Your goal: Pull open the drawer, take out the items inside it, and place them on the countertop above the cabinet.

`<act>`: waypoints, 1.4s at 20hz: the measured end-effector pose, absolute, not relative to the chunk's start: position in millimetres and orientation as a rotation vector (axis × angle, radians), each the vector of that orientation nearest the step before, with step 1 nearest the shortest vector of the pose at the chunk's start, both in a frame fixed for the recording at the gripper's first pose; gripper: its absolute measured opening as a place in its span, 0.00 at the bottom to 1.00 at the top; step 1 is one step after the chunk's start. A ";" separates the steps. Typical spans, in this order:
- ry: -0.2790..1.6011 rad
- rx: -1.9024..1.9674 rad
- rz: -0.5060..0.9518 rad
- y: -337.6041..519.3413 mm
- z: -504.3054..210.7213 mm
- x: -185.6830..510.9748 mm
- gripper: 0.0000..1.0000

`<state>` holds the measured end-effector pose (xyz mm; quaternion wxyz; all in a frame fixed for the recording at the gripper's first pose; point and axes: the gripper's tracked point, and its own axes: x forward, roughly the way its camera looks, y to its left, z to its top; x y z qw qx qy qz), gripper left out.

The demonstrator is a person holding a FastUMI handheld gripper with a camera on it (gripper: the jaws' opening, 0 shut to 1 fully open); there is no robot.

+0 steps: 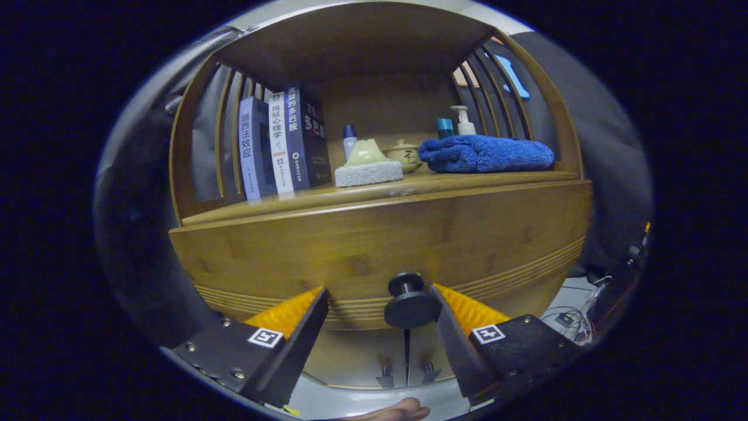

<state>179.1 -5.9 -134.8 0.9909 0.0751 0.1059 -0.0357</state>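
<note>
Gripper (380,307) gapes wide, empty, around one drawer knob (411,303); three books (283,143) above

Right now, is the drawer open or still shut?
Shut. The drawer front sits flush under the countertop, none of its inside showing. The hand-held gripper is open, its knob against one finger.

gripper (380,318), square tag markings, screws
</note>
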 end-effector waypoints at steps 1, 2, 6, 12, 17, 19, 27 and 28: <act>0.211 0.152 -0.072 -6.8 -134.1 179.5 1.00; 0.217 0.154 -0.071 -6.5 -135.2 180.4 1.00; 0.270 0.194 -0.069 -3.8 -151.0 180.7 1.00; 0.420 0.093 -0.024 21.7 -175.2 146.8 1.00; 0.391 0.072 -0.041 21.2 -133.5 103.0 1.00; 0.365 0.059 -0.042 20.1 -107.1 85.6 1.00; 0.187 0.001 -0.044 17.5 21.3 28.1 1.00; 0.171 0.001 -0.054 16.1 35.8 23.1 1.00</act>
